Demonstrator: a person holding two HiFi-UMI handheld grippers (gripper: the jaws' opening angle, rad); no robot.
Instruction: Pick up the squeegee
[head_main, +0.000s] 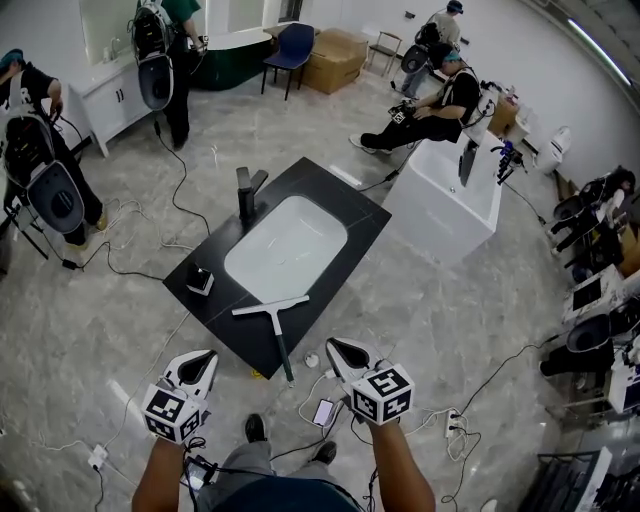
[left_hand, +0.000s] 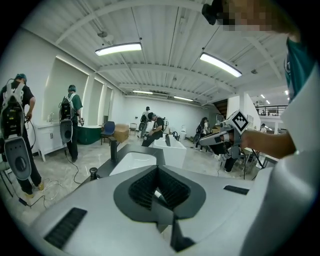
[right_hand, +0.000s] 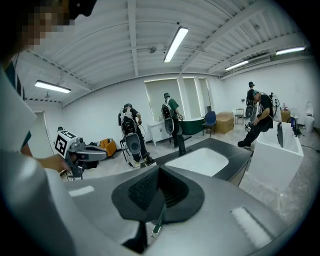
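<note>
The squeegee lies on the near edge of the black countertop. Its pale blade runs crosswise in front of the white basin, and its dark handle sticks out past the edge toward me. My left gripper hangs below and to the left of the counter's near corner, jaws together, holding nothing. My right gripper is just right of the handle's end, apart from it, its jaws closed and empty. In each gripper view the other gripper shows off to the side: the right gripper and the left gripper.
A black faucet stands at the basin's far side and a small dark box at the counter's left corner. A white bathtub is to the right. Cables, a phone and power strips lie on the floor; several people stand around.
</note>
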